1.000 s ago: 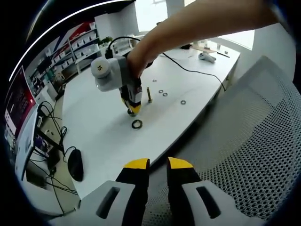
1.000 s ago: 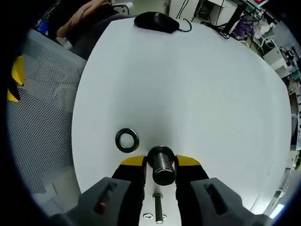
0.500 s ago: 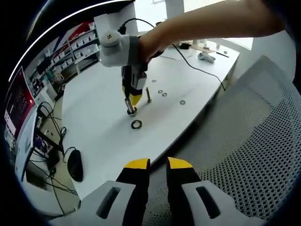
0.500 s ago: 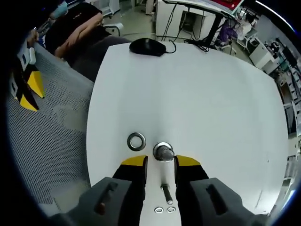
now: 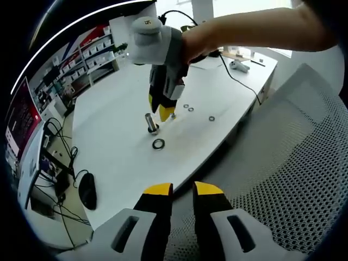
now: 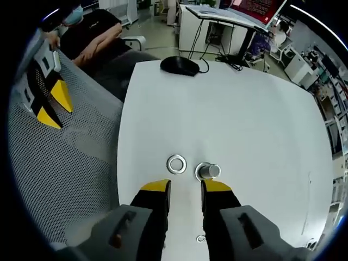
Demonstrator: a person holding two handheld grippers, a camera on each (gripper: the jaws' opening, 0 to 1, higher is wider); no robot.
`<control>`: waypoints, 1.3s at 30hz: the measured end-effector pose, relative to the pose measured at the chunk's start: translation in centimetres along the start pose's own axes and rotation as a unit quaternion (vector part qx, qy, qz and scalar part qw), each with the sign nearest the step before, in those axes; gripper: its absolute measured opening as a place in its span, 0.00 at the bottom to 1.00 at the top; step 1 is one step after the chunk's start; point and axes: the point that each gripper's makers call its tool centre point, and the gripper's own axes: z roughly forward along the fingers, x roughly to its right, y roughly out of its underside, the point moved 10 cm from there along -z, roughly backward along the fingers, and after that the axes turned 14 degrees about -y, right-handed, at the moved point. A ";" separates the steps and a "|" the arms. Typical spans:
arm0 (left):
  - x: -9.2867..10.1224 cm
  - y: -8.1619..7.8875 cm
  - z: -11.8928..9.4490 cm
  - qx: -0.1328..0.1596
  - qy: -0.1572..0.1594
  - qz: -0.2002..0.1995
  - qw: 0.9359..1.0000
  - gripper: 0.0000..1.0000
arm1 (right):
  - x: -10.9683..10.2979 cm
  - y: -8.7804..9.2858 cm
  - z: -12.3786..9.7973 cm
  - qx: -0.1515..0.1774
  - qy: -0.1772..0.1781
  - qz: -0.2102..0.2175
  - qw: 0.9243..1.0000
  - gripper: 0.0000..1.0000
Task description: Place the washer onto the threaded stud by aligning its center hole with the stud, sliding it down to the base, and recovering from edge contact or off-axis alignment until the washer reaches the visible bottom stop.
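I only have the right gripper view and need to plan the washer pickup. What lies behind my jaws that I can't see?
Observer: The left gripper view shows three small washers on the table beyond the right gripper.
Operator: How high are my tips?
Observer: They hang off the table, about level with the stud's top. The large washer lies flat nearer the table edge.
Operator: And the left gripper?
Observer: The left gripper is over a mesh chair, with nothing between its jaws.
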 end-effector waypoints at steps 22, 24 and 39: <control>0.0 -0.2 0.0 -0.003 0.000 -0.002 1.000 0.13 | -0.4 0.3 5.5 -0.038 -0.020 0.063 0.997 0.27; 0.0 -0.1 -0.1 -0.003 0.000 -0.001 1.000 0.13 | -0.2 0.1 5.8 -0.041 -0.021 0.063 0.997 0.27; 0.0 0.0 0.0 -0.003 0.000 -0.002 1.000 0.13 | 0.7 -0.5 7.4 -0.071 -0.027 0.051 0.996 0.32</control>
